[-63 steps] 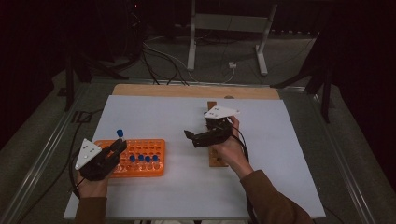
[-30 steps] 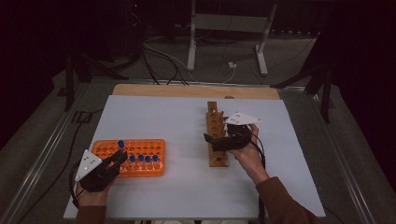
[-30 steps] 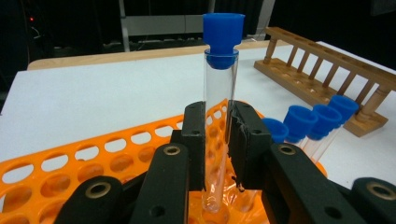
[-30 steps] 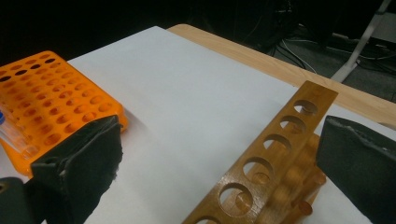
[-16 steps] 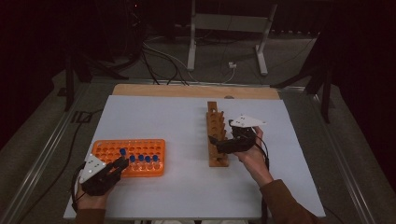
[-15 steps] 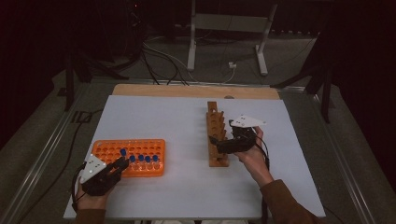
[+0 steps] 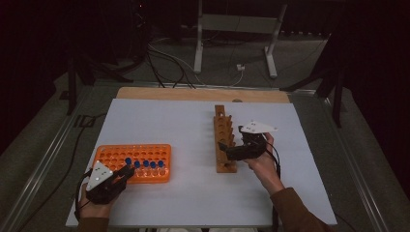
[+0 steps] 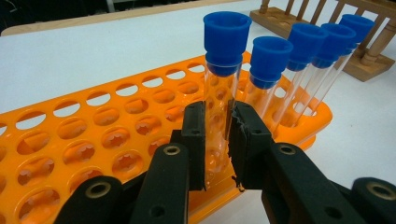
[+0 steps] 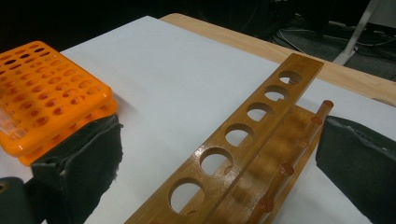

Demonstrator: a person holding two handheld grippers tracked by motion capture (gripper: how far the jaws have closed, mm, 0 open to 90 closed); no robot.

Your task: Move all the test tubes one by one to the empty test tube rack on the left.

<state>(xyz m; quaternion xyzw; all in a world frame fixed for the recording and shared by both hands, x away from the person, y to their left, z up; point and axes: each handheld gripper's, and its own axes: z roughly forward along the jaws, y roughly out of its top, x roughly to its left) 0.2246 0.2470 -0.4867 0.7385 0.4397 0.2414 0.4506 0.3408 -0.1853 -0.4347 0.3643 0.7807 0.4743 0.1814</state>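
Left gripper (image 8: 217,140): lower left of the high view, at the near edge of the table; its black jaws are closed tight on the glass of a clear test tube with a blue cap (image 8: 223,70).
Held tube: upright, at the near right part of the orange plastic rack (image 7: 133,162), its lower end in or just above a hole; I cannot tell which.
Other tubes: four more blue-capped clear tubes (image 8: 299,70) stand in a row just beyond the held one, in the rack's near row.
Orange rack: lower left of the high view, on the white table (image 7: 169,121); most of its round holes are empty.
Right gripper (image 9: 219,163): right of centre in the high view, its jaws spread wide and holding nothing, one on each side of the brown wooden tube stand (image 9: 252,135).
Wooden stand: a long strip with a row of empty round holes, running away up the frame, well apart from the orange rack.
Far edge: a bare wooden strip (image 7: 193,93) beyond the white sheet.
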